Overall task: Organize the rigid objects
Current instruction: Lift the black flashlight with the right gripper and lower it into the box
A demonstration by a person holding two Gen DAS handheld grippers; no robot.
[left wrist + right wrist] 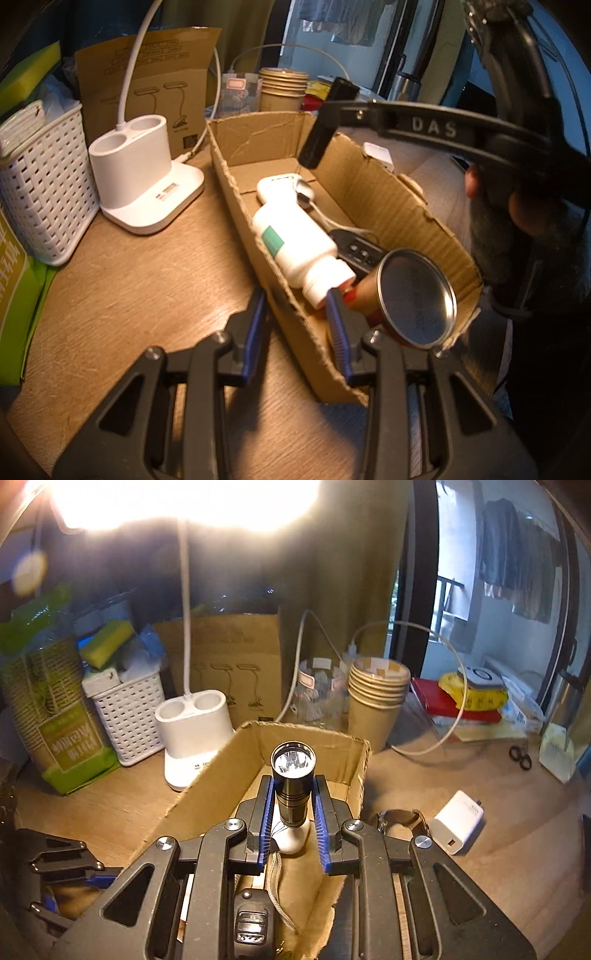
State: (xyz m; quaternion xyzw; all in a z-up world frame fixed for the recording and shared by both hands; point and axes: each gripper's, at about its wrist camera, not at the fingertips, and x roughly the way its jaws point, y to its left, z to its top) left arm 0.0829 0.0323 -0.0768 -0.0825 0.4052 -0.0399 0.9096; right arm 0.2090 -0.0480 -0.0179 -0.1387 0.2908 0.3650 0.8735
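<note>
An open cardboard box (369,184) lies on the wooden table. In it are a white bottle (295,240), a white device (280,188), a black key fob (356,251) and a can (413,299) on its side. My left gripper (297,328) straddles the box's near wall, one finger outside and one inside, and appears closed on it. My right gripper (293,781) is shut on a black flashlight (293,775) and holds it above the far half of the box (354,775), lens pointing away. In the left wrist view the flashlight (327,125) hangs tilted over the box.
A white lamp base (144,173) and a white basket (40,199) stand left of the box. Stacked paper cups (376,698) are behind it. A white charger (458,821), a watch (400,818) and scissors (521,757) lie on the table to the right.
</note>
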